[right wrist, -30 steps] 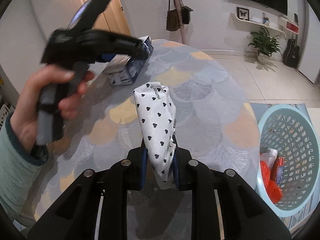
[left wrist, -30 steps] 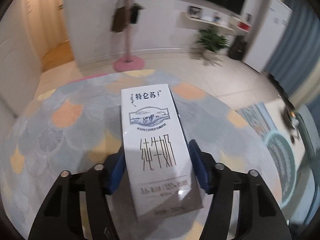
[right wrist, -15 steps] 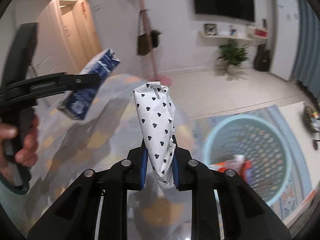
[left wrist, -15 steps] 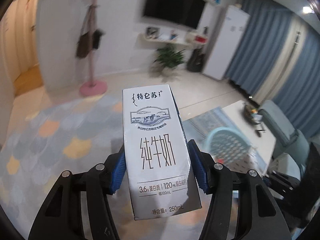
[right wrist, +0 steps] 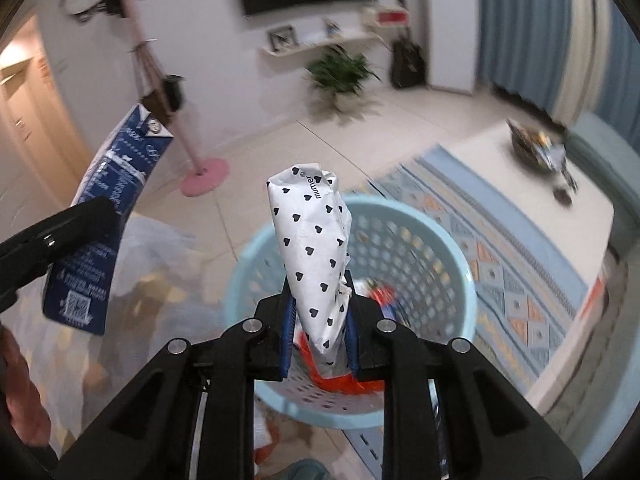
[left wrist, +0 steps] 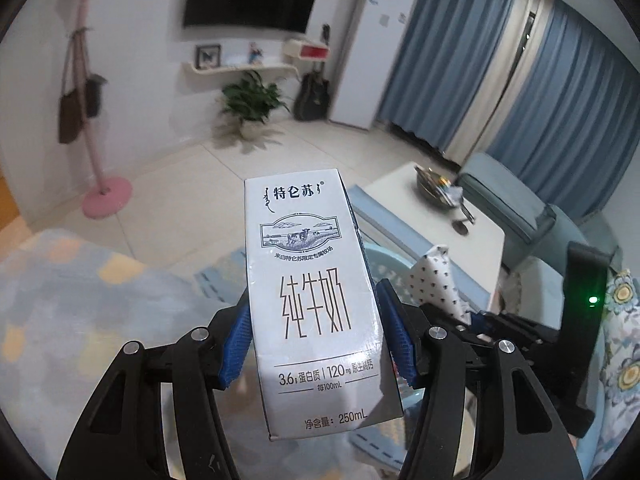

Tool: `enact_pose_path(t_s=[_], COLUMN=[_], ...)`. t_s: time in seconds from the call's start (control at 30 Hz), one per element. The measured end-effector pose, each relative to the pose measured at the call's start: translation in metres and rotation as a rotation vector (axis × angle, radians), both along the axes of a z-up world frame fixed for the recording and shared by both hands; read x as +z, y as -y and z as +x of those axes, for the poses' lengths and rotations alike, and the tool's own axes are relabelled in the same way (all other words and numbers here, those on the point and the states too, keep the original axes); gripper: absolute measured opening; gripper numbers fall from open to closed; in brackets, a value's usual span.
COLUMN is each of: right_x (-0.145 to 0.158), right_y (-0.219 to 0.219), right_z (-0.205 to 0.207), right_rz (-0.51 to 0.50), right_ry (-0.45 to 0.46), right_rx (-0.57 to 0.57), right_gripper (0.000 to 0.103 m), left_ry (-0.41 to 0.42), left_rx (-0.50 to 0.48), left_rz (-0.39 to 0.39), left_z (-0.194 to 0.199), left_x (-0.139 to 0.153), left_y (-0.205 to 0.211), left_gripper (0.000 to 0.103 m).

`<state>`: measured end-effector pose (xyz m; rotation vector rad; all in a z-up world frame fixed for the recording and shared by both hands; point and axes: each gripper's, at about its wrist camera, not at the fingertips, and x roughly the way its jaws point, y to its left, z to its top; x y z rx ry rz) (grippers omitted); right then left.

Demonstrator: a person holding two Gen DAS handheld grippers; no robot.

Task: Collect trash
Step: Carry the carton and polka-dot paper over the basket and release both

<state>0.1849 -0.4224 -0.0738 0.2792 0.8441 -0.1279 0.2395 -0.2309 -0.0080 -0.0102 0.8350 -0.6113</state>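
While both tools hang in open air above the floor, 2 pieces of trash held, 1 per gripper. Left gripper point(left wrist: 316, 344): jaws pinching milk carton point(left wrist: 312, 300) across its lower sides, carton upright, front reads "特仑苏", "纯牛奶", "3.6g 蛋白质 | 120mg", "每100mL", "净含量: 250mL", w/ cow picture. Same carton in right wrist view at left, blue side w/ QR code, tilted. Right gripper point(right wrist: 318, 340): jaws pressed onto crumpled white wrapper point(right wrist: 314, 256) w/ black hearts, "mumer" printed near top, wrapper sticking up past the tips, directly over 1 light-blue perforated basket point(right wrist: 448, 240). Basket rim fully open, red + white packets already at bottom point(right wrist: 380, 296). Basket beside patterned rug point(right wrist: 500, 240); low white desk point(left wrist: 452, 216) w/ 1 bowl just past it, sofa beyond. Bare tile out to 1 potted plant point(left wrist: 252, 100), 1 pink coat stand point(left wrist: 106, 196), TV on wall.
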Motion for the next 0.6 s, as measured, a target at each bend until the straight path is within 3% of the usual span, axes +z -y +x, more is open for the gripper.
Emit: enact_pose_path(t_s=[0.27, 0.33, 0.4, 0.6], right_x=[-0.045, -0.05, -0.049, -0.038], right_y=[0.028, 0.033, 0.034, 0.031], right_z=[0.001, 0.001, -0.002, -0.01], right_rz=[0.059, 0.076, 0.074, 0.087], right_ry=[-0.095, -0.102, -0.092, -0.066], right_rx=[-0.07, -0.077, -0.085, -0.073], right_gripper=[0.026, 0.043, 0.055, 0.055], left_ry=[-0.038, -0.035, -0.029, -0.019], left_rx=[-0.051, -0.048, -0.04, -0.016], left_rz=[0.038, 0.049, 0.044, 0.009], left_z=[0.01, 0.009, 0.007, -0.002], left_x=[-0.036, -0.039, -0.04, -0.028], left_y=[0.037, 0.037, 0.032, 0.008], left_gripper=[0.059, 0.073, 0.076, 0.078])
